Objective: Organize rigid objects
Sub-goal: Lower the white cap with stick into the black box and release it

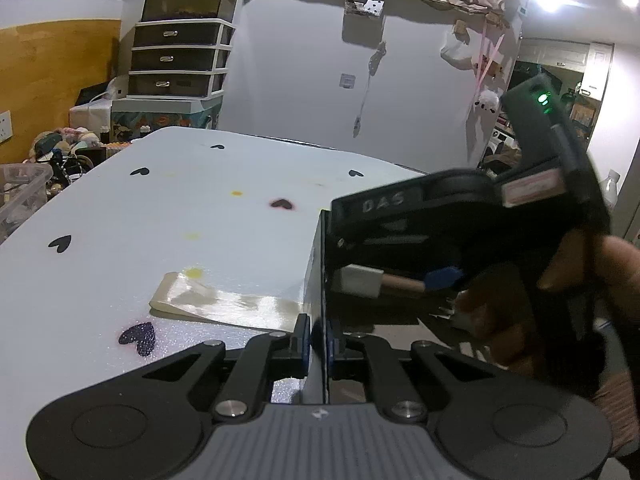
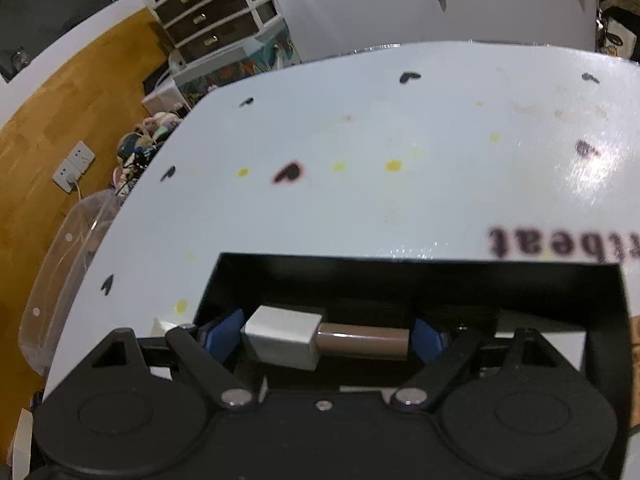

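Table [image 2: 360,200], pale blue, scattered with black heart marks and yellow spots; we count it as the surface bearing everything else. Black box [image 2: 400,276], open-topped, standing on the near part of the table; its thin side wall [image 1: 318,280] rises between the pads of the left gripper [image 1: 318,344], whose fingers are pressed almost together and pinch that wall. Right gripper [image 2: 322,336], held by a hand [image 1: 560,292] and reaching down into the box from above; its blue pads [image 2: 224,334] stand wide apart, one at each end of the object we list next. Lipstick [image 2: 320,338], lying crosswise between those pads, white square cap [image 2: 282,334] toward the left pad and brown tube [image 2: 362,340] toward the right; we see it clamped lengthwise, inside the box opening (whether it touches the box floor we cannot tell). Strip of glossy cream material [image 1: 224,300], flat on the table just beside the box wall, next to a yellow spot. Printed dark lettering [image 2: 560,240] on the table to the right of the box. Beyond the table: a drawer unit [image 1: 180,58] with dark fronts against the wall; a clear plastic bin [image 2: 60,280] at the table's left edge.
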